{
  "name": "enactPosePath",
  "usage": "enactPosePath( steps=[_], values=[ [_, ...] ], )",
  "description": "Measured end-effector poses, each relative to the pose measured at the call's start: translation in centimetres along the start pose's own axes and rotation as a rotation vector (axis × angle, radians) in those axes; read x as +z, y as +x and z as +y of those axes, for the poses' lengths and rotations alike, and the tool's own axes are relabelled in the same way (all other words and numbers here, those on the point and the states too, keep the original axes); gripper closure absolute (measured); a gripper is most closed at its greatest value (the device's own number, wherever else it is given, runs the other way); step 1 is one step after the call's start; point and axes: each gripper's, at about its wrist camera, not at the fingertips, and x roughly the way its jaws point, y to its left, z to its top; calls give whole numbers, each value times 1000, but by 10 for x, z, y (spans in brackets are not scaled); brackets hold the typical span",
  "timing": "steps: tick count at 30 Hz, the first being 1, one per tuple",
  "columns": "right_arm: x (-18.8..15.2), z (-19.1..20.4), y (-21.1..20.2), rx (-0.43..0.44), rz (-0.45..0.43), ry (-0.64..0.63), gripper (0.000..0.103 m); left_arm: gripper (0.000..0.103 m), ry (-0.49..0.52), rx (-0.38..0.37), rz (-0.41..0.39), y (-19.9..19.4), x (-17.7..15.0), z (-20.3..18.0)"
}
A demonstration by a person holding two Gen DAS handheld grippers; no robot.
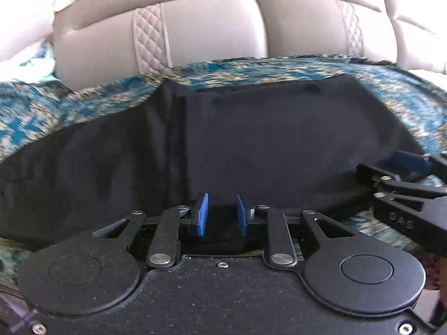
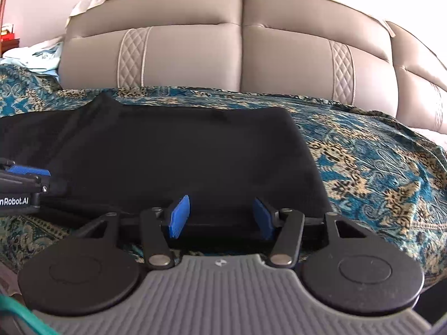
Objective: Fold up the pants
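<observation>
Left wrist view first: black pants (image 1: 251,139) spread flat across patterned bedspread (image 1: 33,117), below padded headboard (image 1: 212,33), near hem right at both tools. Left gripper (image 1: 222,215) narrowed over that hem with dark cloth between blue pads (image 1: 202,215); cannot tell whether truly pinched or merely straddled. Likely to slip out on lifting if only one layer caught, or to drag bedspread along if pads dug too deep. Further right, right gripper (image 2: 220,217) gaping wide, released, hem between fingers but not pressed. Risk of skewed, wrinkled fold if lifted with one side loose or unevenly.
</observation>
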Motion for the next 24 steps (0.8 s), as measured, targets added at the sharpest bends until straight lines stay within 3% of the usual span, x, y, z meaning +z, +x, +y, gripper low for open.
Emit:
enactPosePath(
  steps=[3, 9, 17, 24],
  values=[
    [0, 6, 1, 15, -10, -9, 36, 76, -6, 36, 2, 3, -2, 9],
    [-2, 14, 1, 27, -26, -13, 32, 66, -72, 18, 14, 4, -2, 27],
    [3, 35, 6, 47, -46, -41, 24, 66, -124, 30, 25, -3, -2, 51],
    [10, 67, 13, 130, -57, -89, 22, 68, -168, 83, 37, -6, -6, 73]
  ],
)
